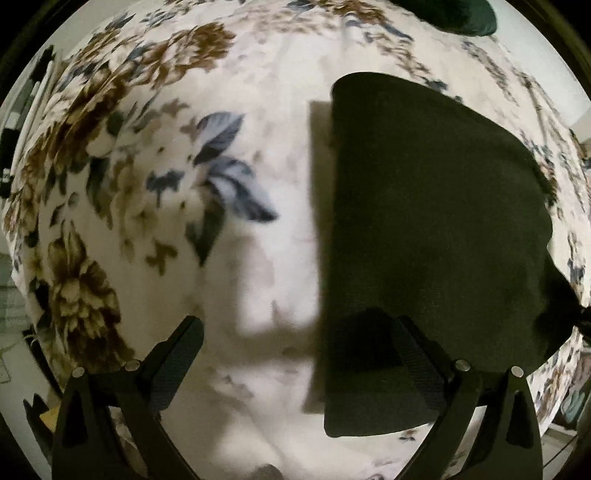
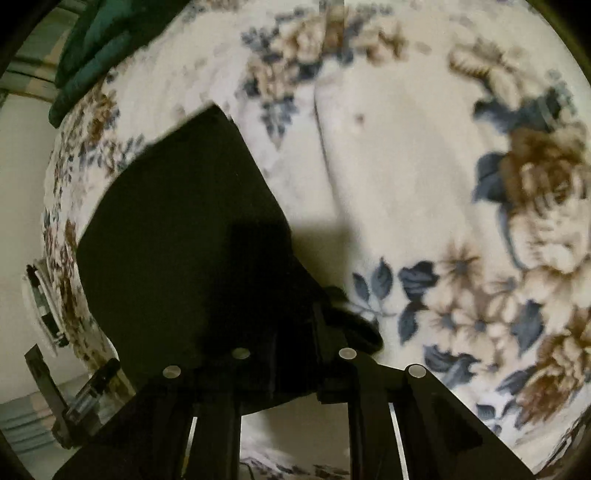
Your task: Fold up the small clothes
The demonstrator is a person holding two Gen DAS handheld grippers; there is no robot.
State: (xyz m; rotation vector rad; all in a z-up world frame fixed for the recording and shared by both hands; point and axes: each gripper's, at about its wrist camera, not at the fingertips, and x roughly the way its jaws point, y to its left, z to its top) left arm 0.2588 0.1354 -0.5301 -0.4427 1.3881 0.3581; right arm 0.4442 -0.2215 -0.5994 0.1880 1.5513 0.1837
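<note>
A small dark garment (image 1: 432, 236) hangs folded over the floral bedspread (image 1: 155, 184), casting a shadow to its left. My left gripper (image 1: 299, 332) is open, with its right finger (image 1: 417, 358) in front of the cloth's lower part and its left finger (image 1: 177, 354) over bare bedspread; it holds nothing. In the right wrist view the same garment (image 2: 184, 240) fills the lower left. My right gripper (image 2: 295, 325) is shut on the garment's near corner and holds it above the bedspread (image 2: 406, 166).
A dark green cloth lies at the bed's far edge (image 1: 454, 14), also seen in the right wrist view (image 2: 96, 40). The bed edge and floor show at the left (image 2: 22, 221). Part of the other gripper shows at the lower left (image 2: 74, 398).
</note>
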